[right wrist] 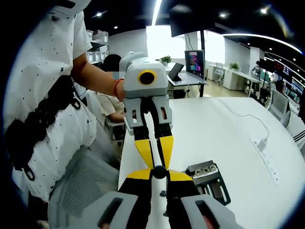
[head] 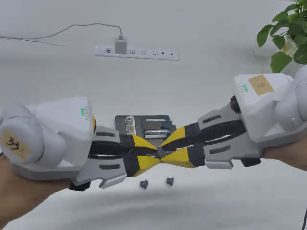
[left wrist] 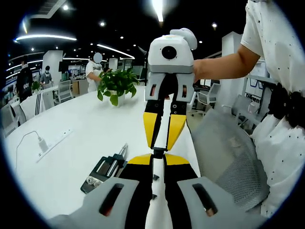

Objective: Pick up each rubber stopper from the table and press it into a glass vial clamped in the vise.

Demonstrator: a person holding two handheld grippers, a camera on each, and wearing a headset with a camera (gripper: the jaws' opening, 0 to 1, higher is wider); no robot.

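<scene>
Both tongs, the left gripper [head: 156, 154] and the right gripper [head: 166, 154], meet tip to tip, each narrowed on one rubber stopper [head: 161, 153]. If one lets go too early, the stopper may fall beside the spare stoppers [head: 143, 184] under the tips, short of the vise [head: 144, 120] behind them.

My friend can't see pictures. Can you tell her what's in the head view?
The left gripper and the right gripper, each held in a hand, meet tip to tip over a white table, with a small dark stopper where they touch. Two loose stoppers lie just in front, and a vise holding glass vials sits behind.
</scene>
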